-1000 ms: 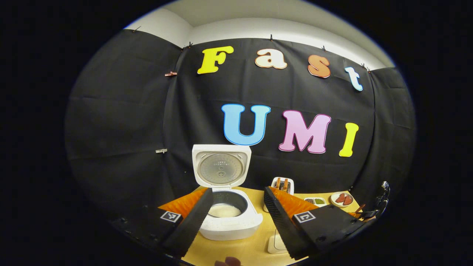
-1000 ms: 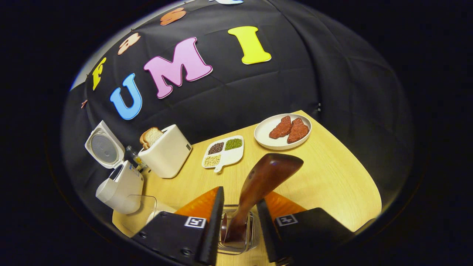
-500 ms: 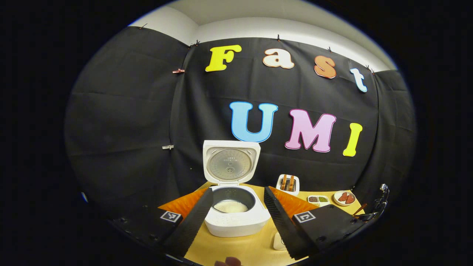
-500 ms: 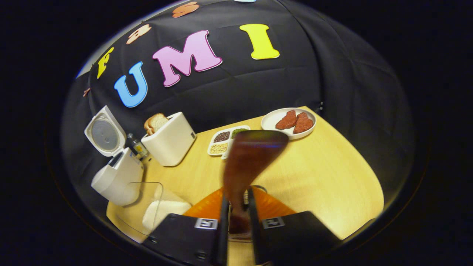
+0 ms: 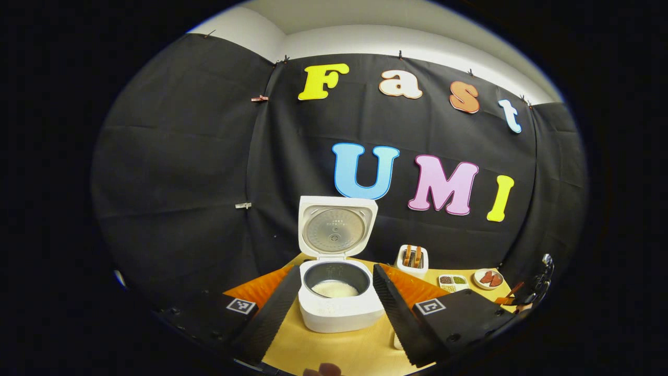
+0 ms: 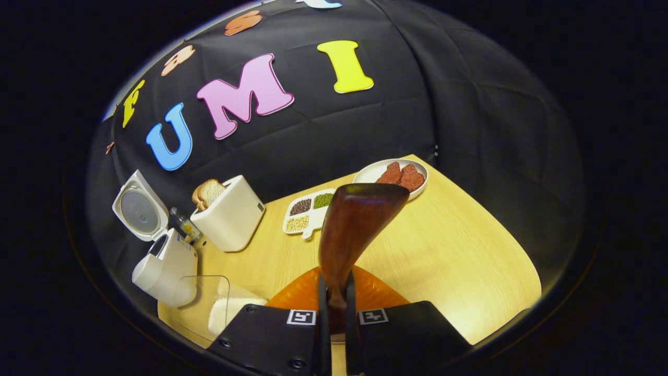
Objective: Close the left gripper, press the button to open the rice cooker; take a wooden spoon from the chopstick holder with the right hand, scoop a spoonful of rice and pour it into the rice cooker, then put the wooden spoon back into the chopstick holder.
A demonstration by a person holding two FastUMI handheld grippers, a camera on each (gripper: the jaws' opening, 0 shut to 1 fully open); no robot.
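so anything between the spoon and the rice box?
Nothing visible. The right gripper is shut on the wooden spoon; the clear rice box sits low on its left, with bare table between.

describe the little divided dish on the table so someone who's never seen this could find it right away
Start from the wooden table in the right gripper view and find the white toaster with bread in it. Between that and the round plate of red meat lies the small white dish. It alone is split into compartments: dark, green and pale grains.
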